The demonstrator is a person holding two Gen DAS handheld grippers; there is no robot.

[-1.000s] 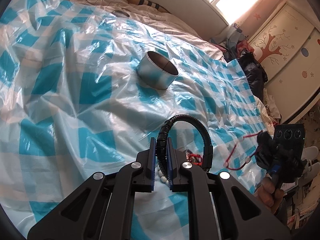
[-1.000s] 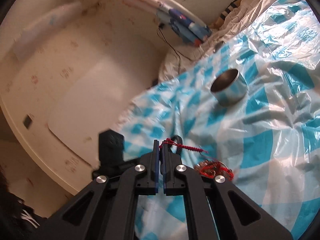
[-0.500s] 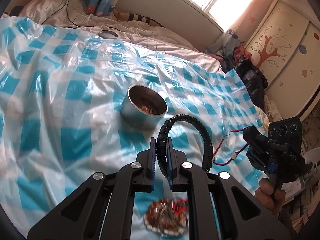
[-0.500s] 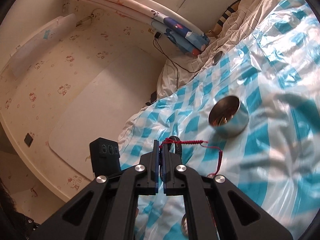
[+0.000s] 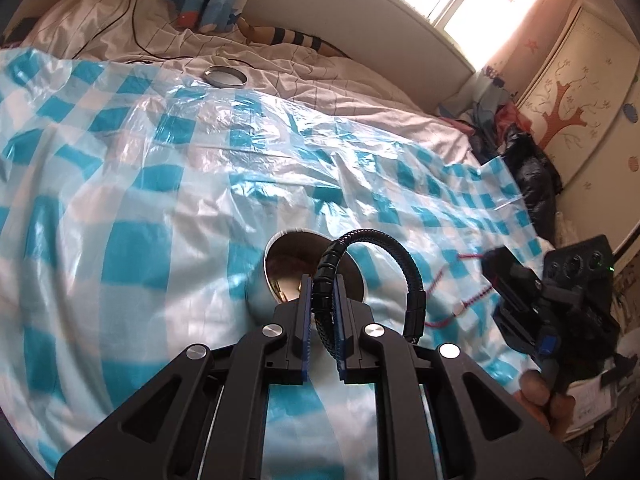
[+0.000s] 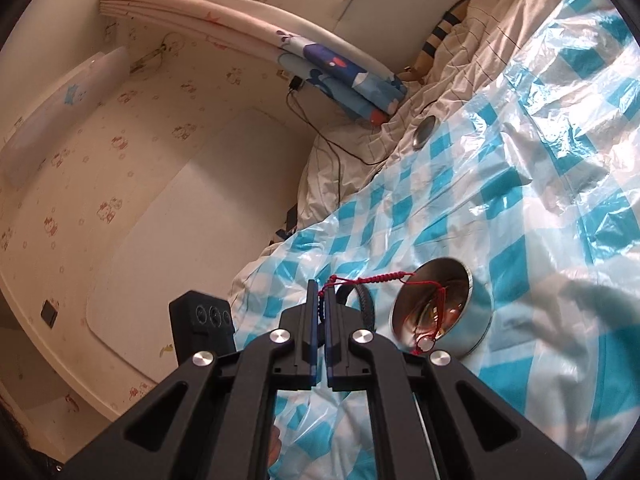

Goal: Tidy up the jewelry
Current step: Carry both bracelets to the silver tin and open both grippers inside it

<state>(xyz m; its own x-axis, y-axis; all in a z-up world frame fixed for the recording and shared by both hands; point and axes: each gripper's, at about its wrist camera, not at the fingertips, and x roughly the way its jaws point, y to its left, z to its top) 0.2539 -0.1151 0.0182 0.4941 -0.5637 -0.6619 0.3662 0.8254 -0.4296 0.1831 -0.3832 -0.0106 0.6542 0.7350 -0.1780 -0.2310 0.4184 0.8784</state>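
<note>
A black braided bracelet (image 5: 334,268) is clamped between the closed jaws of the left gripper (image 5: 322,280), arching directly above the open round metal tin (image 5: 280,256). A red cord bracelet (image 6: 376,279) is pinched in the fully closed right gripper (image 6: 320,294), its loop trailing into the tin. The tin stands on a blue-and-white checked plastic sheet (image 5: 140,208), with its lid (image 5: 225,76) well beyond on the bedding.
</note>
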